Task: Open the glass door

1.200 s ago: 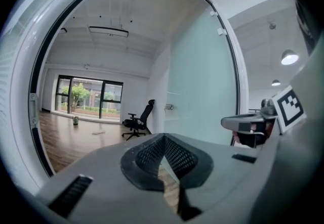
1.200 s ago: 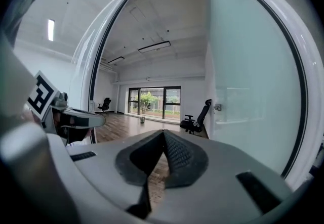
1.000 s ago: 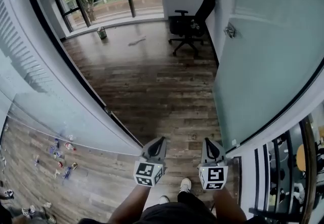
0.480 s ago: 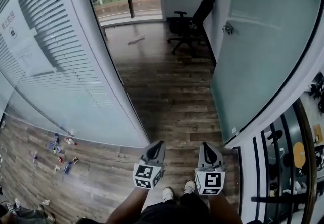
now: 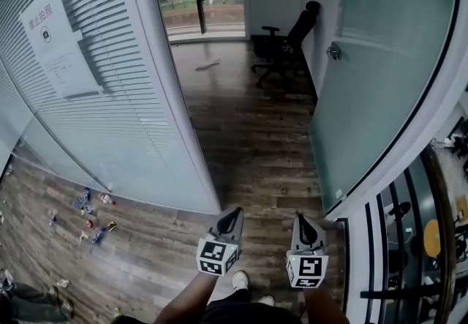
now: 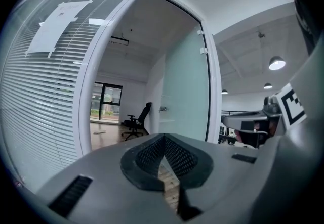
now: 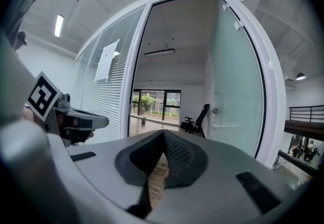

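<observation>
We see the glass door (image 5: 380,81) on the right, the wall with blinds (image 5: 102,118) on the left, a chair (image 5: 289,41) far between them.

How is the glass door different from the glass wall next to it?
The glass wall has blinds and a paper sign; the glass door is plain and frosted. The glass door has a handle; the glass wall shows none. Both are tall glass.
</observation>
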